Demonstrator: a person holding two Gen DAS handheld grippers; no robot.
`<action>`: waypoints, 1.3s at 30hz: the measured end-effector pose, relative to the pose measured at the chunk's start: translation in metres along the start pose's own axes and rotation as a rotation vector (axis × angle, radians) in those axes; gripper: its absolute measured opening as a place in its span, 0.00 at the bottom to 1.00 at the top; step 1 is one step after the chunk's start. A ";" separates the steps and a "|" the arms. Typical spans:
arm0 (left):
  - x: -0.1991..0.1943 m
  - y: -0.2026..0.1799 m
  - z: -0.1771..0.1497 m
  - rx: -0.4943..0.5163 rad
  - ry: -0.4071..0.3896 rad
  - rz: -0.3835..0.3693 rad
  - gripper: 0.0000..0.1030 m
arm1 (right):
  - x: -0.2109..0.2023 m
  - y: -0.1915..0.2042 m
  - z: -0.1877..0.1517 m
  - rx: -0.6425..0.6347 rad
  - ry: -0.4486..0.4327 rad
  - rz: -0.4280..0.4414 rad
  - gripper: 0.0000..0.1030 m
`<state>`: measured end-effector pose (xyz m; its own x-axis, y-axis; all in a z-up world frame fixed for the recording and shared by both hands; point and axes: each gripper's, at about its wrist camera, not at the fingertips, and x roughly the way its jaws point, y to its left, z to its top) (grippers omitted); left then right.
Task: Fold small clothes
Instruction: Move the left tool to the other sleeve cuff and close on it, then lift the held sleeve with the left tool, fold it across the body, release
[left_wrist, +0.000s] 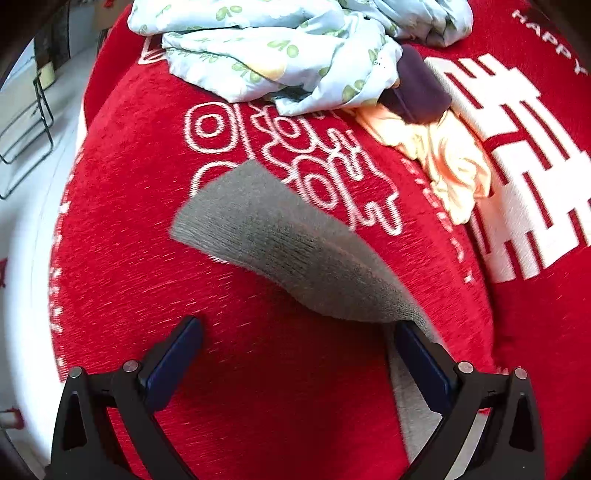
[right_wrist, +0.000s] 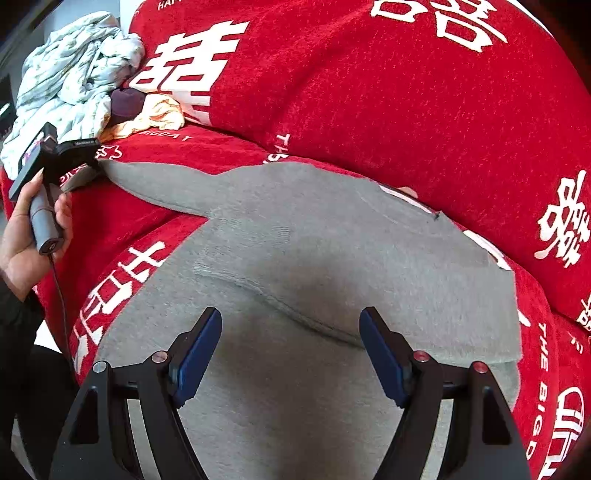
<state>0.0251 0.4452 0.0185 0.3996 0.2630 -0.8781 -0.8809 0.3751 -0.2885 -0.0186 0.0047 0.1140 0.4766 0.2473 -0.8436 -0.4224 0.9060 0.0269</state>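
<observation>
A grey knit garment (right_wrist: 332, 251) lies spread on the red sofa cover (right_wrist: 406, 92); one sleeve stretches out to the left. In the left wrist view that grey sleeve (left_wrist: 280, 236) lies across the red cover and drapes over my left gripper's right finger (left_wrist: 421, 354). My left gripper (left_wrist: 299, 328) is open, with nothing between its pads. My right gripper (right_wrist: 291, 321) is open and hovers just above the garment's body, over a raised fold. The left gripper also shows in the right wrist view (right_wrist: 55, 162), held in a hand at the sleeve's end.
A pile of light blue leaf-print cloth (left_wrist: 288, 48), a dark purple item (left_wrist: 417, 92) and a peach garment (left_wrist: 443, 155) lie at the back of the seat. A red back cushion (right_wrist: 424, 110) rises behind the grey garment. A black wire rack (left_wrist: 26, 125) stands off the sofa's left edge.
</observation>
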 end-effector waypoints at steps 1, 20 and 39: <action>-0.001 0.000 0.001 -0.013 0.012 -0.019 1.00 | 0.000 0.001 -0.001 -0.004 0.004 0.005 0.77; 0.011 0.010 0.033 -0.007 0.033 -0.232 1.00 | 0.014 0.018 0.003 -0.041 0.020 0.052 0.77; -0.041 0.009 0.040 0.242 -0.139 -0.156 0.12 | 0.077 0.056 0.076 -0.092 0.007 0.107 0.77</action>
<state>0.0111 0.4738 0.0672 0.5711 0.2984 -0.7647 -0.7270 0.6164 -0.3024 0.0533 0.1008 0.0912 0.4202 0.3380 -0.8421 -0.5395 0.8393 0.0677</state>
